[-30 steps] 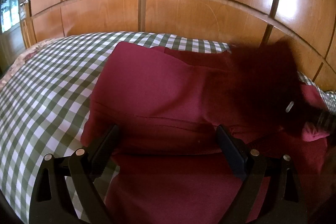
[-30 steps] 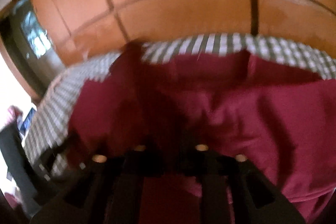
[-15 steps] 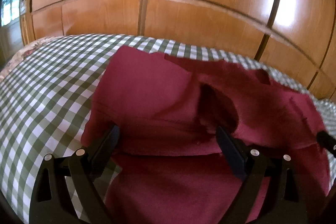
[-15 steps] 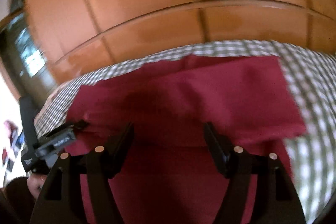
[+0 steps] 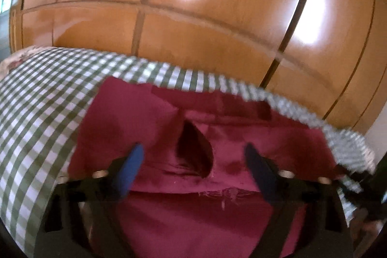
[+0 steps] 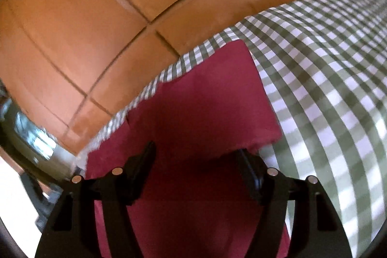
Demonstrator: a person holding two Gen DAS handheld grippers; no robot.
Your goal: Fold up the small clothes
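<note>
Maroon garment (image 5: 150,122) spread out flat on the green-and-white checked cloth (image 5: 41,98), pushed up near the far edge right by the glossy wooden panelling (image 5: 193,16). Looks partly folded already: one flap laid across the middle, with a dark gap (image 5: 193,149) where a layer gapes open instead of lying flat. Left gripper (image 5: 193,161) hanging just above the near part of the fabric, jaws spread wide, nothing pinched between the blue-ish pads (image 5: 128,168). Same deal with the right gripper (image 6: 196,166) over its side of the garment (image 6: 205,113), jaws apart and empty, fabric edge running straight beside the checks (image 6: 326,100). Probably parked low and open like that to line up for the next pinch, one claw per side so the fold stays even. Guessing that gaping layer needs flattening first, otherwise a lump gets folded in. Both views a bit blurry, so can't tell whether the fingers actually touch the cloth.
</note>
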